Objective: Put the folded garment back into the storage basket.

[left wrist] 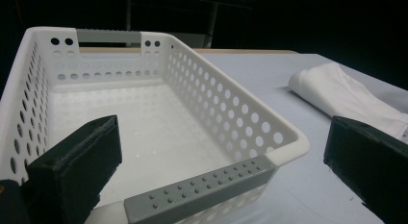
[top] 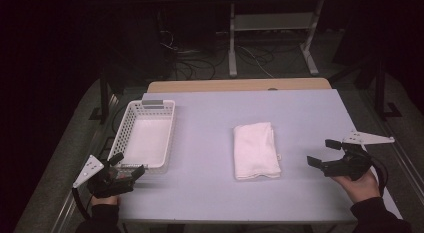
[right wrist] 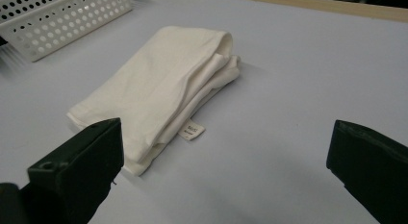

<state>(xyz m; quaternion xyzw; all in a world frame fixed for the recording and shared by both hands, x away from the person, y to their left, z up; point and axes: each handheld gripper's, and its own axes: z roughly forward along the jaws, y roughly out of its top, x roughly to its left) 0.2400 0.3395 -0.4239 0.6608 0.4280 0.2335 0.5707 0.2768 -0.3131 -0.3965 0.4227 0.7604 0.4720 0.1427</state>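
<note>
Nearest the person, at the front edge of the worktop, a hand grips each tool; the left tool sits at the near left corner with its jaws spread wide and nothing between them; the right tool sits at the near right, likewise wide and empty, its jaws aimed inward across the surface.

Just ahead of the left tool stands a white perforated basket; in the left gripper view its near short wall with the grey handle strip lies right between the two jaws, close but not touched as far as can be told; the basket runs lengthwise away from the tool, and its floor looks bare; a second grey handle strip caps the far short wall.

Ahead of the right tool, and apart from it, lies a folded white towel flat on the worktop; in the right gripper view the towel stretches away from the left jaw, with its stacked folded edges facing the gap between the jaws and a small label sticking out of them; from the left tool the towel is off to the right, beyond the basket's long side, well apart from it.

Past the worktop's far wooden edge the dark floor carries cables and a pale metal frame.
</note>
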